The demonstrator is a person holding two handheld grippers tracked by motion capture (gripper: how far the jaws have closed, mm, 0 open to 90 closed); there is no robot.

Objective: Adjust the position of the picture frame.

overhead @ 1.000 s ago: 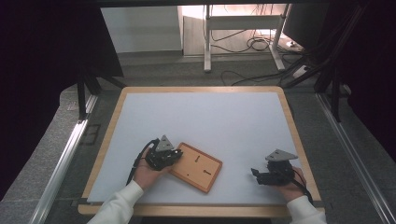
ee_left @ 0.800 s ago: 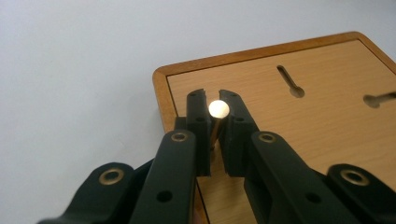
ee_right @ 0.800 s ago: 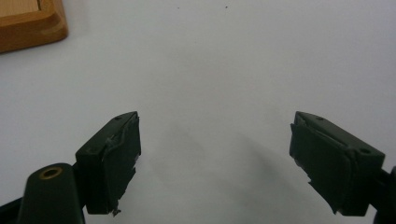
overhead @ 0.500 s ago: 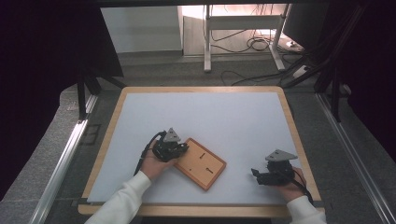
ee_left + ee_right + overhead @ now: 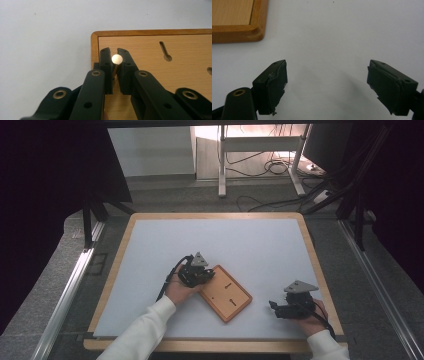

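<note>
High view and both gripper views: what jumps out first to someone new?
The left tool is shut on a small pin with a pale round head, held over the corner of a wooden board that has keyhole slots. In the high view that board lies angled on the pale mat near the table's front edge. The right tool rests apart at the right with its jaws wide open and nothing between them.

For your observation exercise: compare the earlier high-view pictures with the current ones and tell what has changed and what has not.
The left gripper has moved up and to the right across the table, along the wooden board's edge to its far corner. It is shut on a round-headed pin, held over that corner. The board has shifted slightly to the right. The right gripper kept its place, jaws open, nothing between them.
</note>
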